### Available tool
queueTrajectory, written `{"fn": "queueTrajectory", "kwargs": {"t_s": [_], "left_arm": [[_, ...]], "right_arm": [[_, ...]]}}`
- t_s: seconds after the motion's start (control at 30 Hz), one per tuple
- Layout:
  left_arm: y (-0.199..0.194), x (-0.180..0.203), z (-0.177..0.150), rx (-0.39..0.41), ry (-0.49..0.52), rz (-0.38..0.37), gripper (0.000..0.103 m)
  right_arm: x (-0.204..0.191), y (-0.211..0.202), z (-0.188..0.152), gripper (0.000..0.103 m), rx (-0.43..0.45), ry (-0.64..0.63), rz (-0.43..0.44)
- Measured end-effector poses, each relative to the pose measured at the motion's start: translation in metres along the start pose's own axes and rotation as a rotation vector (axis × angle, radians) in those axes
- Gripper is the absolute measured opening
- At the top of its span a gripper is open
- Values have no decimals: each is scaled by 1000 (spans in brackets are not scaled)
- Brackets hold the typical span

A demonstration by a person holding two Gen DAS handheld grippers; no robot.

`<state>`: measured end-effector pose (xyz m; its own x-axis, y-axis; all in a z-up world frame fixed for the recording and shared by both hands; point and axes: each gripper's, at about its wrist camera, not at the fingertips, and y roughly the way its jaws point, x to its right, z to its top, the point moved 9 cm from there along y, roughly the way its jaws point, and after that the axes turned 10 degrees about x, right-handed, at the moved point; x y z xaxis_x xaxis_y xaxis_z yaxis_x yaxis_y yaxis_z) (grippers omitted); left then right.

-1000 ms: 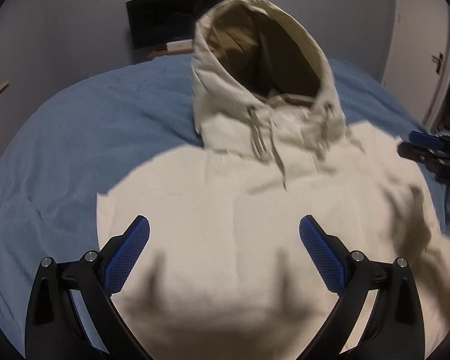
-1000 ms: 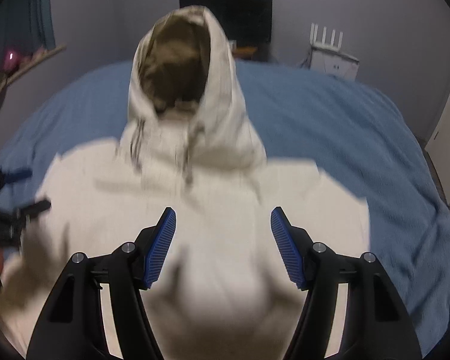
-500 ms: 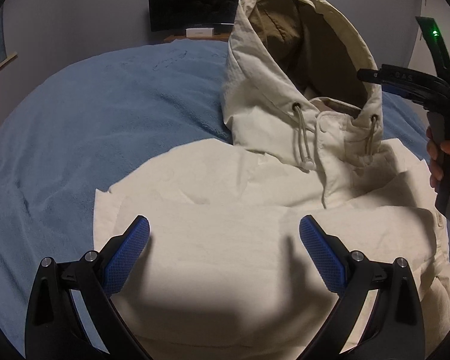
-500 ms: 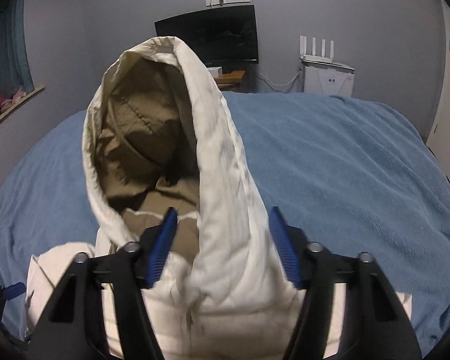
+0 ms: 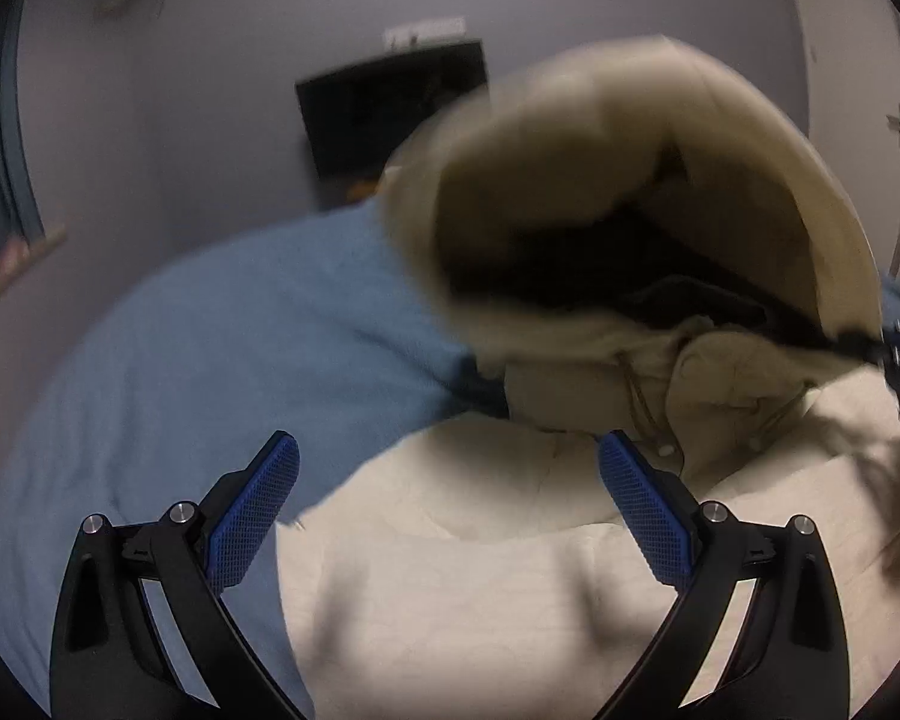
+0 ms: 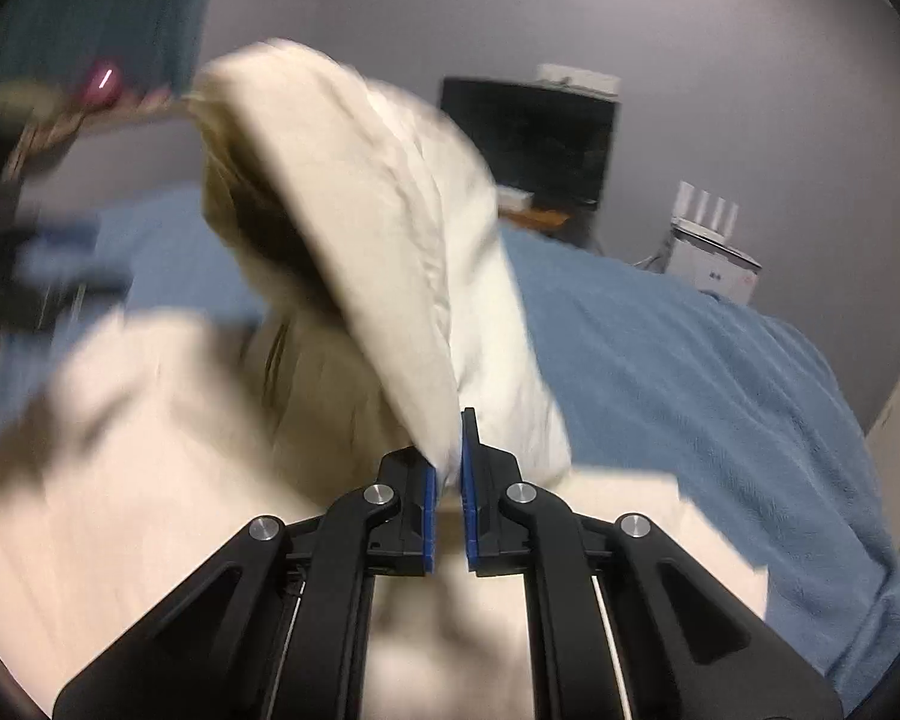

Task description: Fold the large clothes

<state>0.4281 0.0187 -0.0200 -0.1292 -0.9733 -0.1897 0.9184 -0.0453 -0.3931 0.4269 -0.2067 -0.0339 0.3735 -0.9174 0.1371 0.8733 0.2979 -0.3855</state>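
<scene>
Jacket (image 6: 150, 480) hood (image 6: 390, 228) is now pinched by the right gripper (image 6: 448, 468), which was open a moment ago, ready to fold down; left gripper (image 5: 444, 510) hangs open.

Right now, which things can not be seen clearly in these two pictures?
- Sleeves and hem of the jacket: cut off by the bottom edges in both views.
- Inside of the hood: dark and blurred, left view.
- Left gripper: open and clear in its own view; only a dark smear in the right view.
- Fabric pinched by the right gripper: the pads hide how much.
- Items on the shelf: blurred, right view.
</scene>
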Motion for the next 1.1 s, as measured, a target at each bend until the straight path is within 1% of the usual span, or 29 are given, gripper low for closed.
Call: {"fn": "queueTrajectory", "kwargs": {"t_s": [0.03,0.1,0.13,0.17,0.2,0.23,0.27,0.3,0.33,0.43,0.53,0.57,0.63,0.7,0.77,0.8,0.83,0.9,0.97,1.03,1.1], "left_arm": [[-2,7,0,14,31,0,96],[-3,19,-2,34,115,26,96],[-4,28,-4,49,186,49,97],[-6,37,-6,63,257,62,91],[-7,48,-10,71,324,60,83],[-8,56,-14,63,360,33,49],[-7,67,-22,27,384,-15,17],[-8,71,-26,7,387,-30,15],[-13,76,-29,1,372,-54,12],[-35,79,-24,-1,240,-125,10],[-66,80,-13,1,75,-209,10],[-75,80,-11,4,43,-229,10],[-94,82,-8,13,2,-261,10],[-105,83,-8,14,-28,-277,10],[-99,80,-21,-17,-35,-266,10],[-87,75,-27,-38,-34,-250,10],[-76,69,-35,-64,-56,-246,10],[-62,59,-54,-111,-111,-246,11],[-46,51,-66,-140,-146,-262,11],[-37,54,-71,-147,-110,-260,11],[-34,59,-70,-141,-67,-250,12]], "right_arm": [[-3,-5,-11,5,-15,-18,4],[-2,-12,-25,5,-27,-4,14],[-3,-13,-27,5,-29,3,16],[-2,-14,-29,5,-30,10,16],[-2,-14,-32,5,-33,16,13],[-2,-14,-33,5,-32,23,15],[-3,-14,-32,5,-31,30,19],[-4,-15,-30,5,-27,34,23],[-4,-19,-29,5,-26,35,23],[1,-24,-27,5,-24,73,45],[5,-32,-25,7,-34,109,89],[6,-33,-25,12,-41,116,102],[5,-39,-24,16,-62,126,133],[2,-49,-25,27,-66,106,159],[-3,-56,-23,59,-73,76,176],[-7,-62,-23,64,-67,63,196],[-11,-67,-22,66,-62,54,211],[-19,-75,-19,66,-57,41,250],[-21,-77,-11,66,-37,78,260],[-22,-73,1,66,-12,153,262],[-25,-64,8,66,-10,190,222]]}}
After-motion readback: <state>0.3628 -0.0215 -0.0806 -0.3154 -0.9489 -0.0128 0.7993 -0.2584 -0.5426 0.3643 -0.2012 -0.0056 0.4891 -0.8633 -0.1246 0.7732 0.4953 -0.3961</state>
